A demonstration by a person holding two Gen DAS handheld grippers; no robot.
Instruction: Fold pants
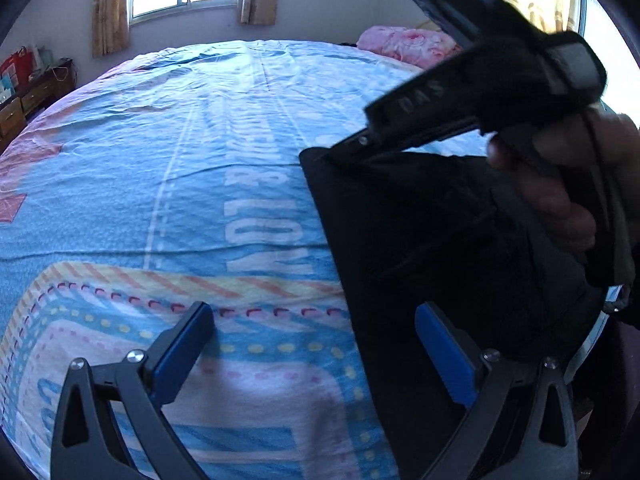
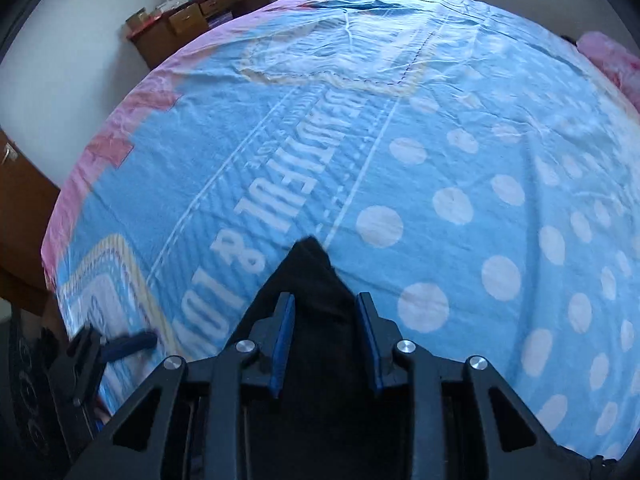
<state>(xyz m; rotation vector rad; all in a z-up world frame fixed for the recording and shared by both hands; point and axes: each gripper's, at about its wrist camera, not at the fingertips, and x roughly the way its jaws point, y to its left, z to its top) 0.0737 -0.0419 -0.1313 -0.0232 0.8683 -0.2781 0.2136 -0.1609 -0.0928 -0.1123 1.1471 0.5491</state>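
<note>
The black pants (image 1: 432, 248) lie on the bed (image 1: 200, 160) near its front edge, pinched at one corner by the right hand-held gripper (image 2: 326, 340), beside the empty, wide-open left hand-held gripper (image 1: 316, 356), well short of the pink pillow (image 1: 404, 42).

Black pants (image 1: 420, 240) (blue dotted sheet (image 2: 460, 160)).
</note>
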